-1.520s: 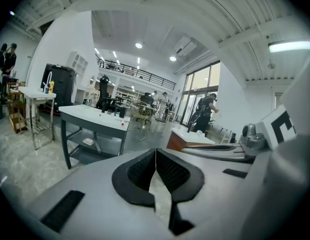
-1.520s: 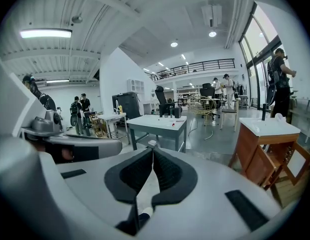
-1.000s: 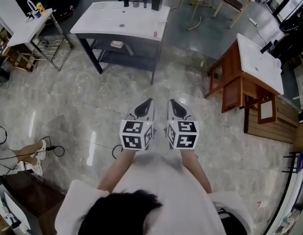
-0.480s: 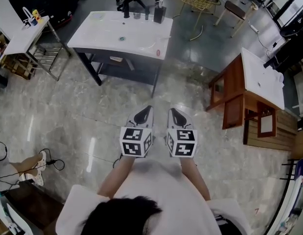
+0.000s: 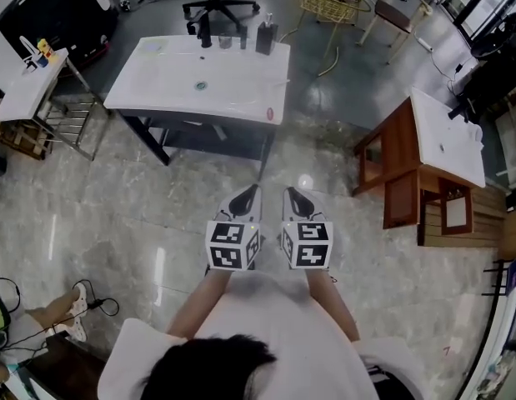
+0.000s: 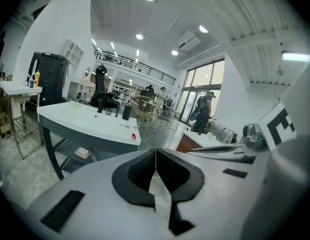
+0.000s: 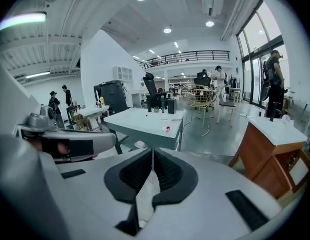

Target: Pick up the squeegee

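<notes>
While white table [image 5: 157, 82] distant, squeegee's axis indiscernible

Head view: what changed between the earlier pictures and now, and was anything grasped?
The person has walked toward the white-topped table with the dark frame, which now sits lower in the head view, nearer the grippers. Nothing was grasped or let go. The left gripper and right gripper stay side by side, jaws shut and empty.

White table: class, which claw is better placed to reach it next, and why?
Left, slightly: the white table lies ahead and leftward, nearer the left claw than the right claw. Both shut, empty.
</notes>
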